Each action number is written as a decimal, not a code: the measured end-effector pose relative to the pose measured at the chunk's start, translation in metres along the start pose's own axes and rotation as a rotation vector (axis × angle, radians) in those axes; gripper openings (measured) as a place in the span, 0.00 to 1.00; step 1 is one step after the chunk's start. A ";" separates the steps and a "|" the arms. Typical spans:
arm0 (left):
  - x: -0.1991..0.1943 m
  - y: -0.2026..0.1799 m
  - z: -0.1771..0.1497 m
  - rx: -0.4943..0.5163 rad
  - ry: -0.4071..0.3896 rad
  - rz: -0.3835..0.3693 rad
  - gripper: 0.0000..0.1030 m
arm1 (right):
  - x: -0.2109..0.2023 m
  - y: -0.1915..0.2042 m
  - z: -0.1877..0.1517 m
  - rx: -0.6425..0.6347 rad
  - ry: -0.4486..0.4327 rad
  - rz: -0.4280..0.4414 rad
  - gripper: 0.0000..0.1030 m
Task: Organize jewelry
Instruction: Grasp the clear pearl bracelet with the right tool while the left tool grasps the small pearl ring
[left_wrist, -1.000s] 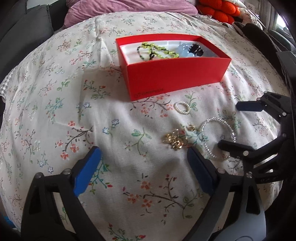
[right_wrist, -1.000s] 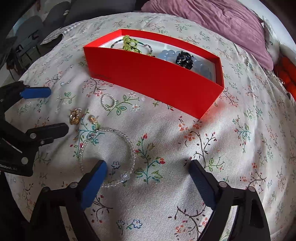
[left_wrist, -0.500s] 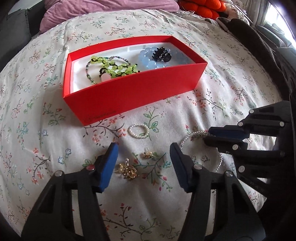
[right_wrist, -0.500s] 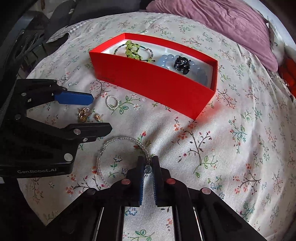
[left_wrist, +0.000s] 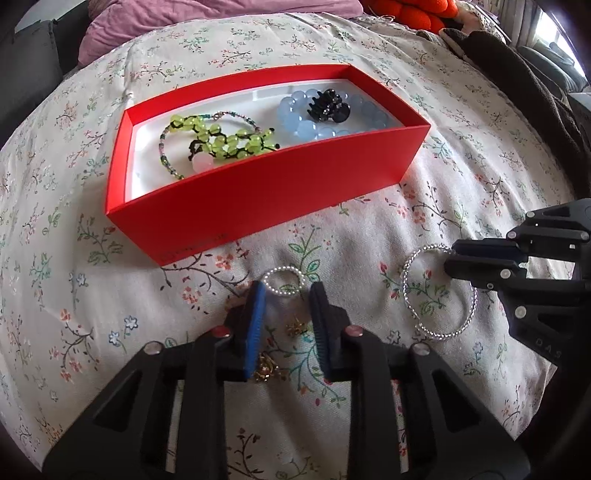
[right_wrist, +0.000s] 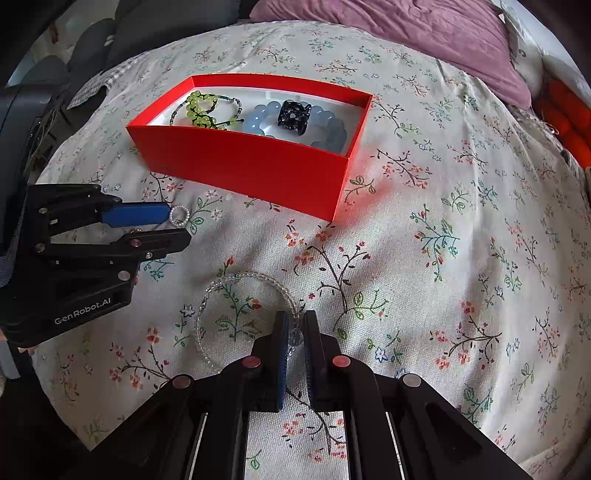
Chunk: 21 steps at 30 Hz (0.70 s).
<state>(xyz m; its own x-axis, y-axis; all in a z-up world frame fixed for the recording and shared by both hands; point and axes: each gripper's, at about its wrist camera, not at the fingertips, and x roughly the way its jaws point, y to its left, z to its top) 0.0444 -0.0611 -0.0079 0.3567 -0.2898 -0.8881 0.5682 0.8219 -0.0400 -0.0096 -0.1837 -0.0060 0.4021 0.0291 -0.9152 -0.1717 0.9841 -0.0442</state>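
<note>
A red box (left_wrist: 266, 184) (right_wrist: 251, 166) on the floral bedspread holds a green bead bracelet (left_wrist: 221, 142), a blue bead bracelet (left_wrist: 295, 122) and a black hair claw (left_wrist: 328, 107). My left gripper (left_wrist: 286, 306) (right_wrist: 177, 225) points down at the cloth. Its jaws are closing but still stand apart. A small gold earring (left_wrist: 297, 326) lies between them, a larger gold piece (left_wrist: 267, 369) sits further back by the left pad, and a small pearl ring (left_wrist: 283, 282) (right_wrist: 180, 216) lies at the tips. My right gripper (right_wrist: 295, 325) (left_wrist: 452, 260) is shut on a clear bead bracelet (right_wrist: 240, 277) (left_wrist: 439, 335).
A purple pillow (right_wrist: 406, 29) lies at the far end of the bed. An orange knitted cushion (right_wrist: 565, 110) and a dark garment (left_wrist: 517, 74) sit along the right side. Grey seats (right_wrist: 147, 22) stand beyond the bed's left edge.
My left gripper moved over the gold pieces up to the pearl ring while its jaws narrowed. My right gripper shut on the clear bracelet and drew back a little with it.
</note>
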 end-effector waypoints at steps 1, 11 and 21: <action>0.001 -0.001 0.001 0.002 0.000 -0.002 0.13 | 0.000 0.000 0.000 0.000 0.000 0.000 0.08; -0.005 -0.004 0.000 0.003 -0.008 -0.006 0.03 | -0.001 -0.003 0.002 0.019 -0.002 0.009 0.08; -0.025 -0.004 0.001 -0.009 -0.032 -0.032 0.03 | -0.022 -0.006 0.012 0.034 -0.057 0.049 0.08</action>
<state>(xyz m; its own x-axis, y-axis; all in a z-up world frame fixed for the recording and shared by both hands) 0.0334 -0.0576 0.0151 0.3616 -0.3314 -0.8714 0.5732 0.8162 -0.0726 -0.0063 -0.1882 0.0191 0.4446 0.0865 -0.8915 -0.1620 0.9867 0.0149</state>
